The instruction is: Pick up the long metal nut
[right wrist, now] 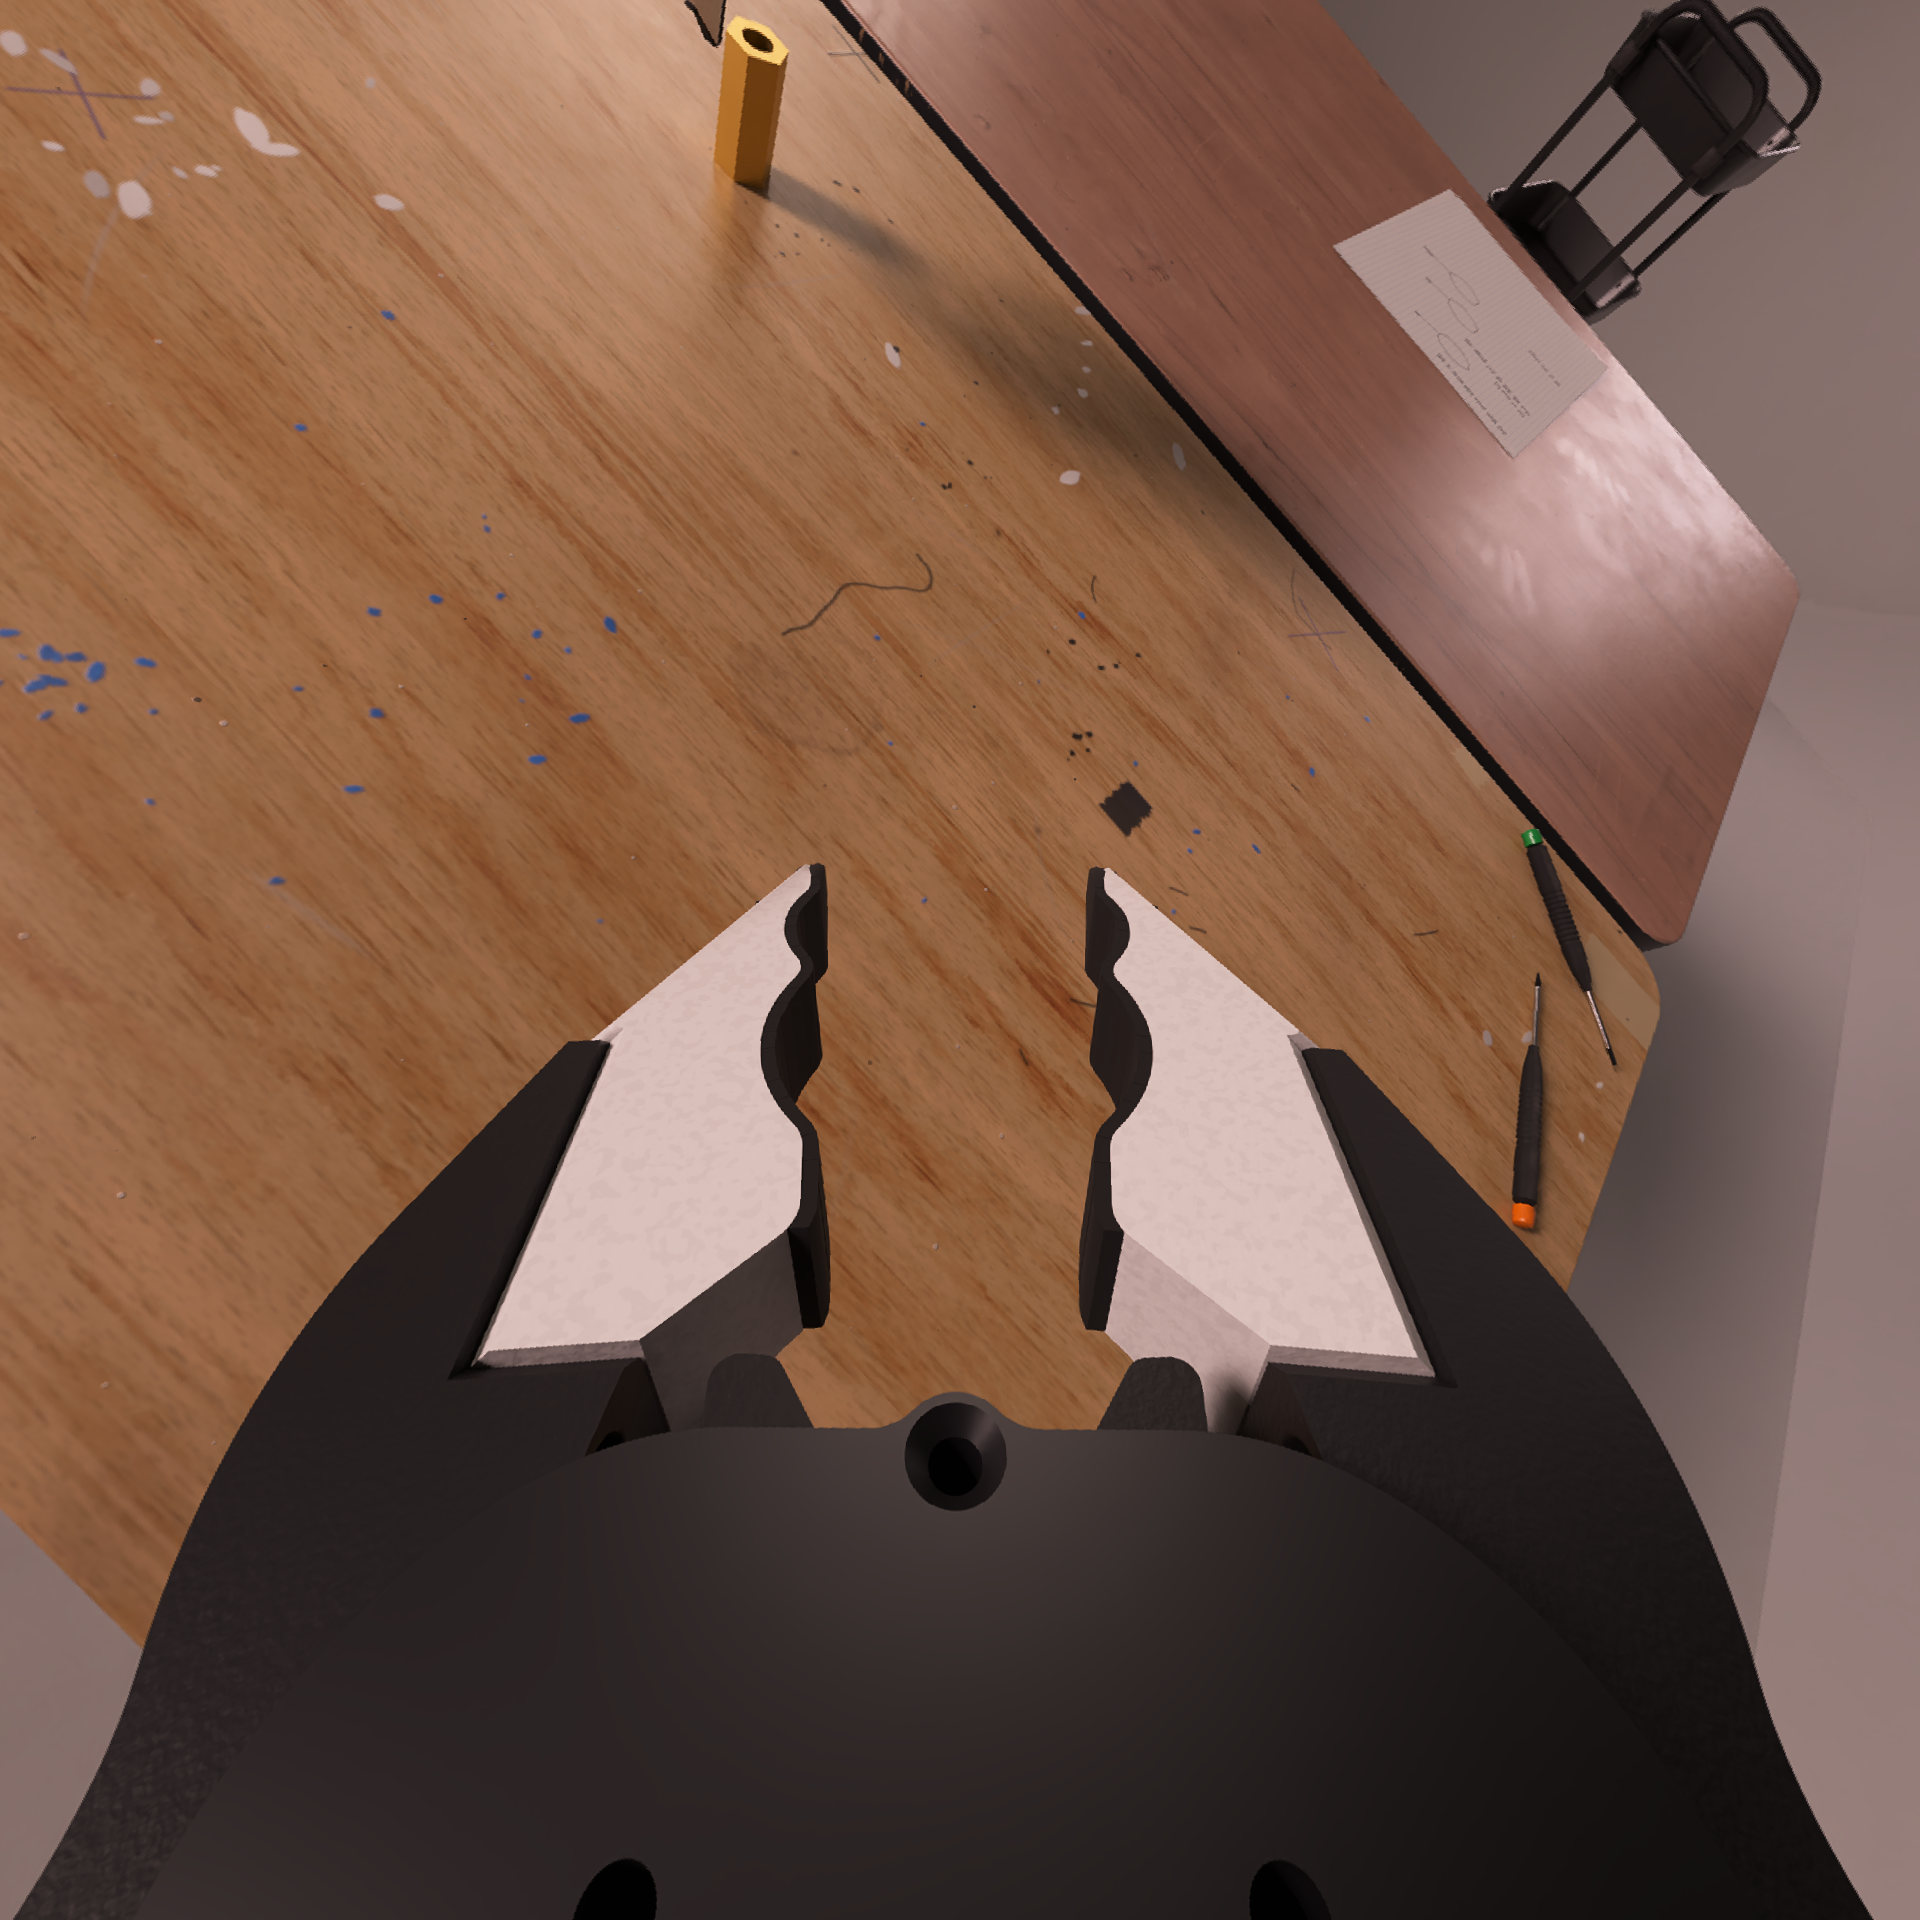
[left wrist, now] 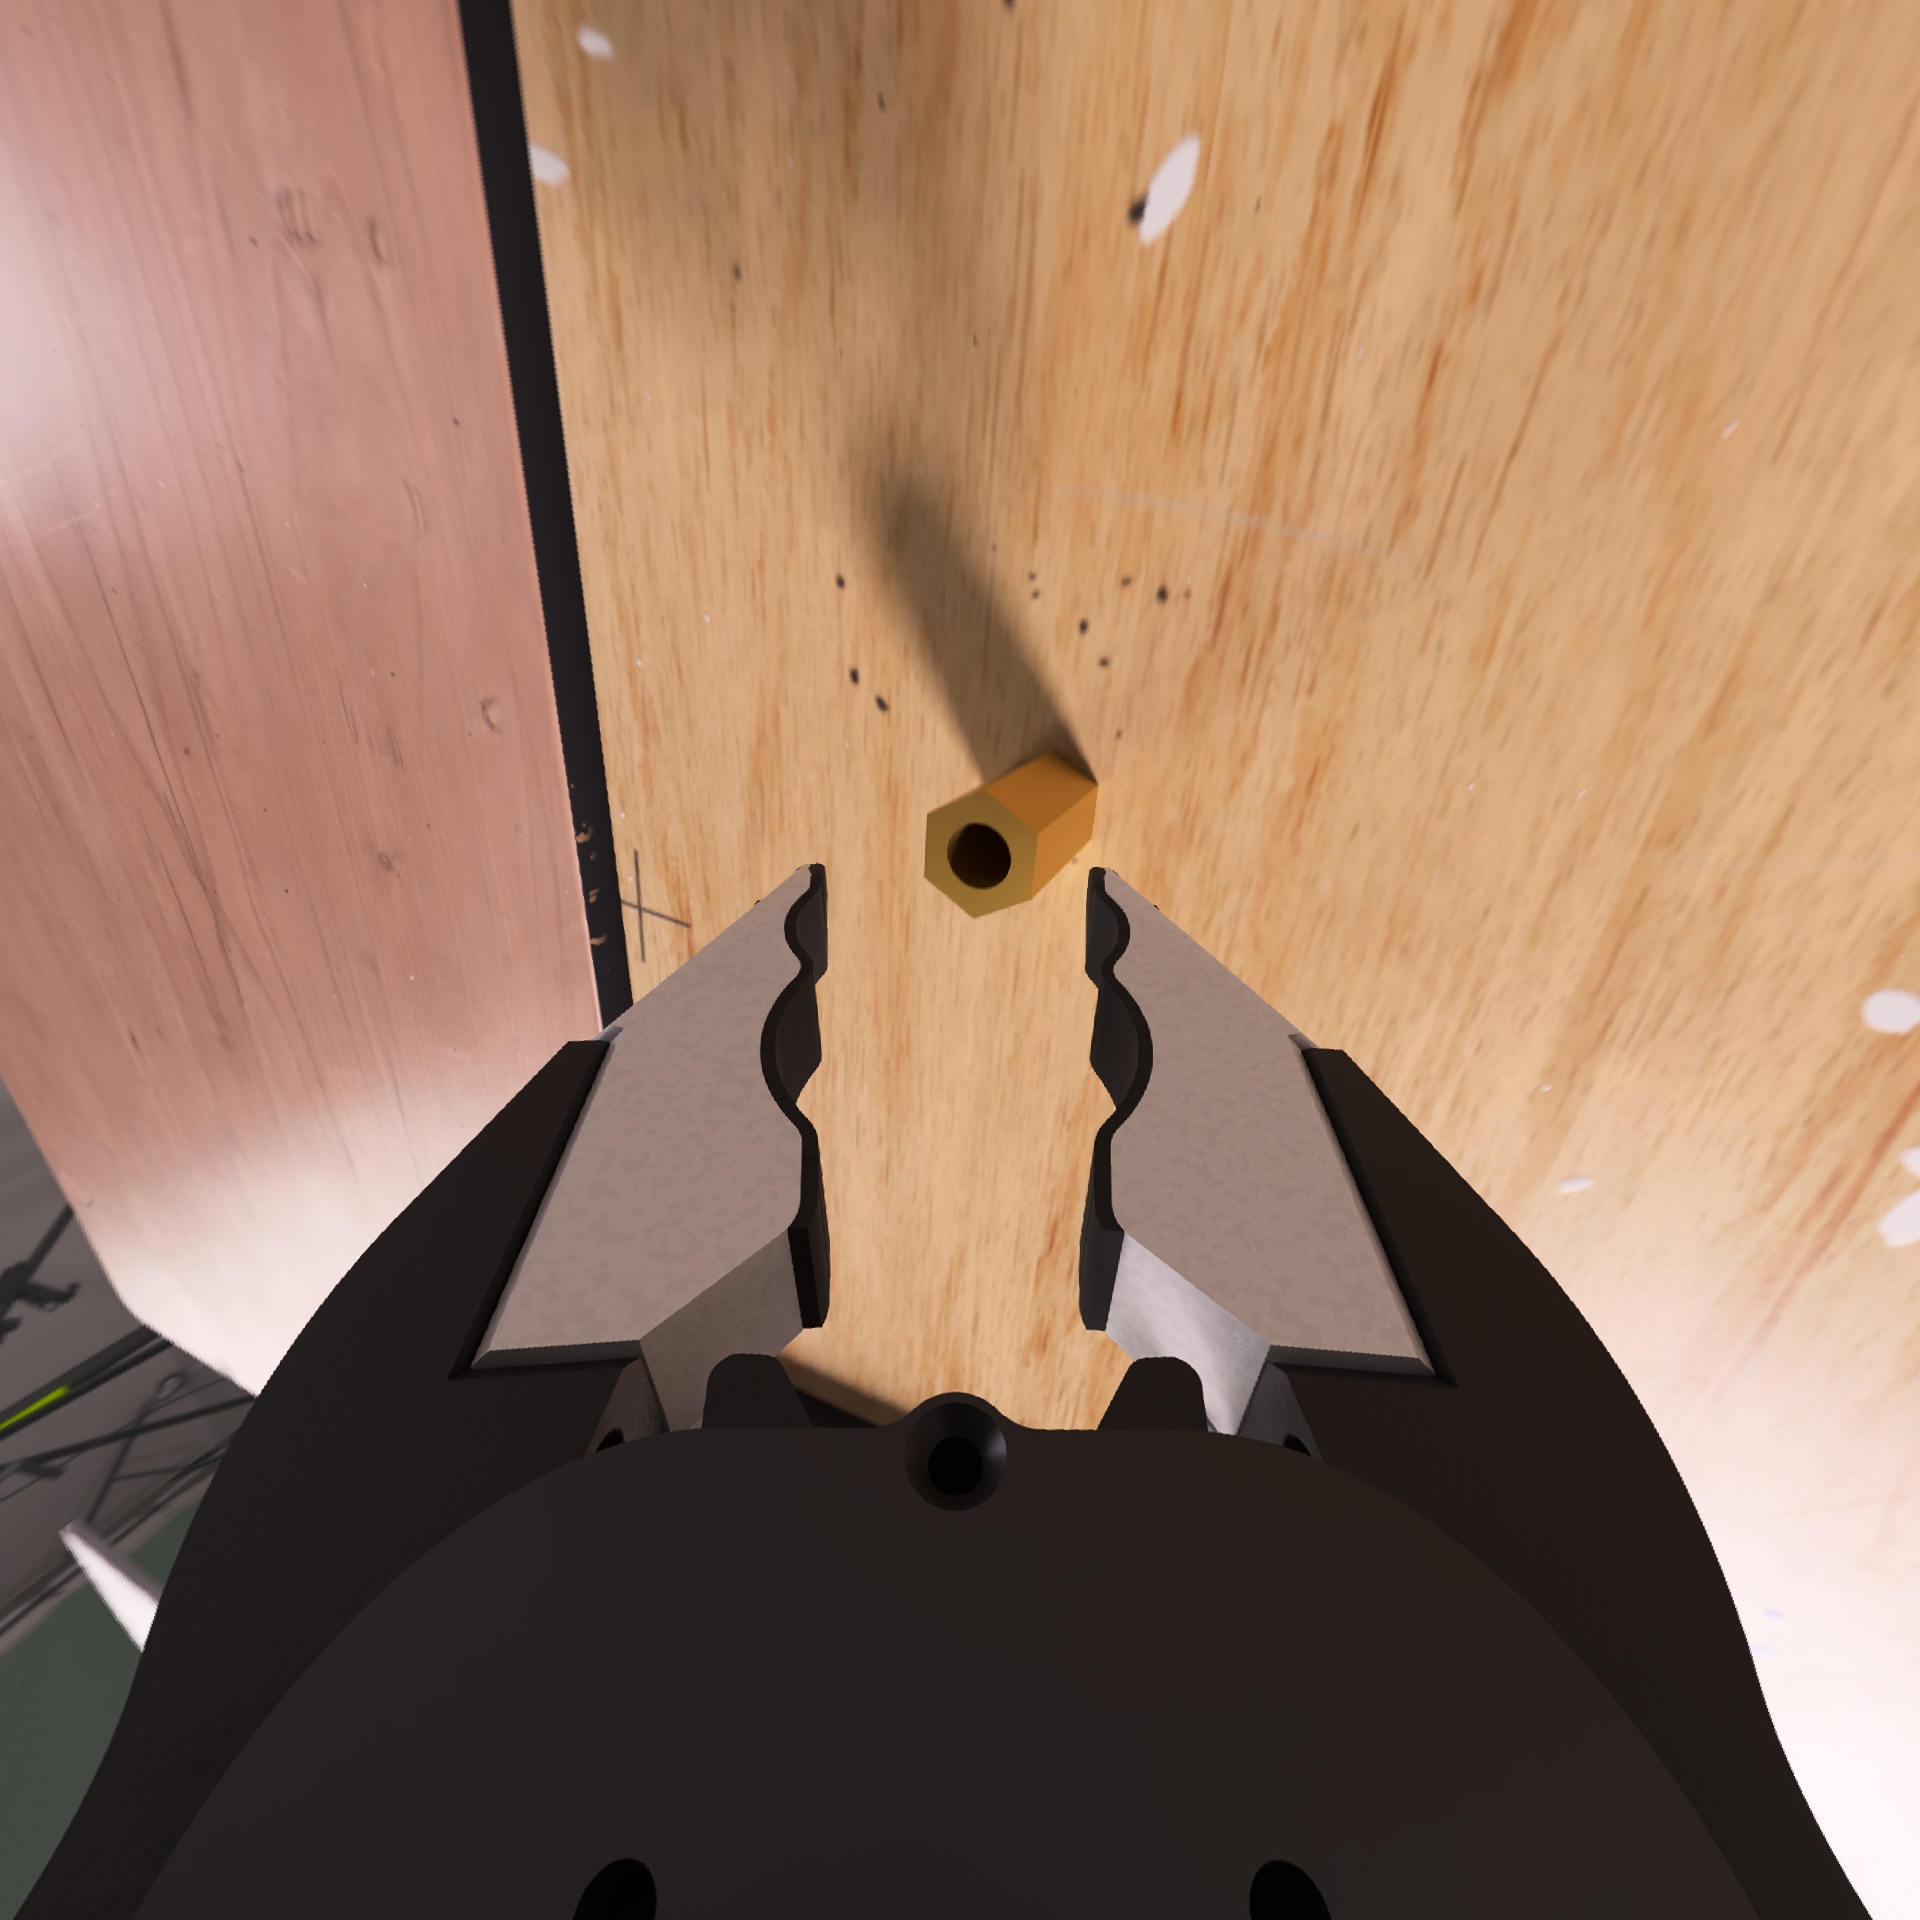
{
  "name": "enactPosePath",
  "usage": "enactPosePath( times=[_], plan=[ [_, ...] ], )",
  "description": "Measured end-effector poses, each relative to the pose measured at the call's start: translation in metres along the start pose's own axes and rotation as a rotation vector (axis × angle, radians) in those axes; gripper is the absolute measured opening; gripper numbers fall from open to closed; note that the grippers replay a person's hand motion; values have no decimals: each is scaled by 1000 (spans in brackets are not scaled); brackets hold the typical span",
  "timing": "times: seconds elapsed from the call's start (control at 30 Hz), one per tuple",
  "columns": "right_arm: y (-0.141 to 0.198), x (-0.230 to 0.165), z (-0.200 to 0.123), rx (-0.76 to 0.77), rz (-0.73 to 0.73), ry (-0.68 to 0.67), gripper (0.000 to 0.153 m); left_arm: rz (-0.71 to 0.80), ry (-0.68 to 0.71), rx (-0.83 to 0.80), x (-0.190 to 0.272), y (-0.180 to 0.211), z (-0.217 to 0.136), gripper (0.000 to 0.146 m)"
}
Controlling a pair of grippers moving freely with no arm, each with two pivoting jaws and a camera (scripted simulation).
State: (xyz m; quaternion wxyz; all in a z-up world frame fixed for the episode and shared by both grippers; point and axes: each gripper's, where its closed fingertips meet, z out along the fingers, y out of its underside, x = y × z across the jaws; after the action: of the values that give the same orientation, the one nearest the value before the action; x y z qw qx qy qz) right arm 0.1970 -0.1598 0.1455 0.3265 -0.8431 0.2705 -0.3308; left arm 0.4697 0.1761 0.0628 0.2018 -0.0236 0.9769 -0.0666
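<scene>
A paint-flecked wooden workbench (left wrist: 1351, 623) adjoins a reddish-brown tabletop (left wrist: 260, 623). The left gripper (left wrist: 956, 883) hovers above the bench with fingers spread wide, gripping nothing. The long metal nut (left wrist: 1003, 840), brass-coloured and hexagonal, stands upright on the bench just beyond the fingertips, roughly centred on their gap and untouched. The right gripper (right wrist: 956, 883), equally wide and empty, stays well apart from the nut (right wrist: 750, 99).

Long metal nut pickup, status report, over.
Left gripper open, just above upright nut. Right gripper open, far off. Nothing in the way.
</scene>
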Motion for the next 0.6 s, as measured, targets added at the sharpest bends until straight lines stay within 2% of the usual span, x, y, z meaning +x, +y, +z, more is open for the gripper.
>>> enactPosePath(
  times=[0.1,0.27,0.37,0.5,0.6],
  plan=[
    [0,-1,1,-1,-2,-5,50,46,-2,-53,-2,5,6,52],
    [2,-2,2,-12,-11,-7,50,38,44,-114,2,9,23,52],
    [2,-1,1,-10,-14,-8,50,50,48,-155,6,11,26,30],
    [4,0,1,-10,-10,-9,50,54,-6,-156,7,9,12,27],
    [4,3,-1,-3,-3,-7,50,47,-102,-144,0,9,-15,27]
  ],
)
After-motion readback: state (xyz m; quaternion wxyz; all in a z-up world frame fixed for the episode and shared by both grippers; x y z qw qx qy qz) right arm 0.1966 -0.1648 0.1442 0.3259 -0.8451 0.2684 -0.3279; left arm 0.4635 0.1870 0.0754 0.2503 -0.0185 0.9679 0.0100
